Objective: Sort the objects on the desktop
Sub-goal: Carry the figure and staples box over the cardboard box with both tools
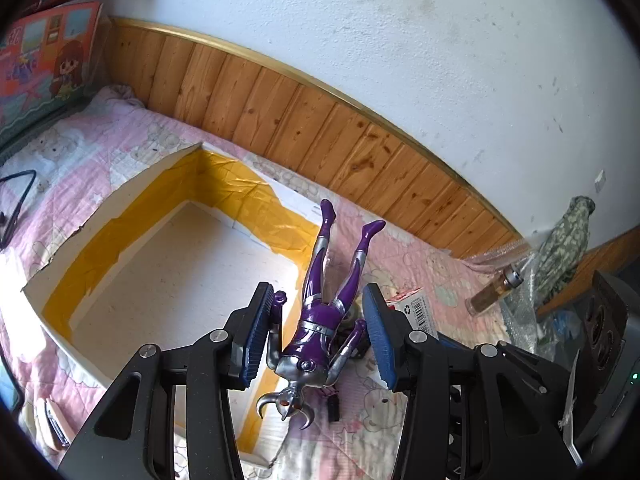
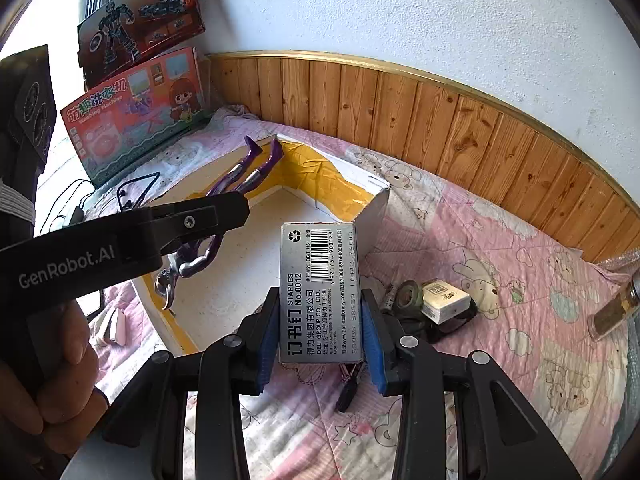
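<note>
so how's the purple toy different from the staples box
The purple toy is a glossy, long-limbed figure with silver trim; the staples box is a flat grey block with printed text and a barcode. The toy hangs head down between the left gripper pads, which look spread; the box sits clamped in the right gripper. Both are off the bed near the open carton.
</note>
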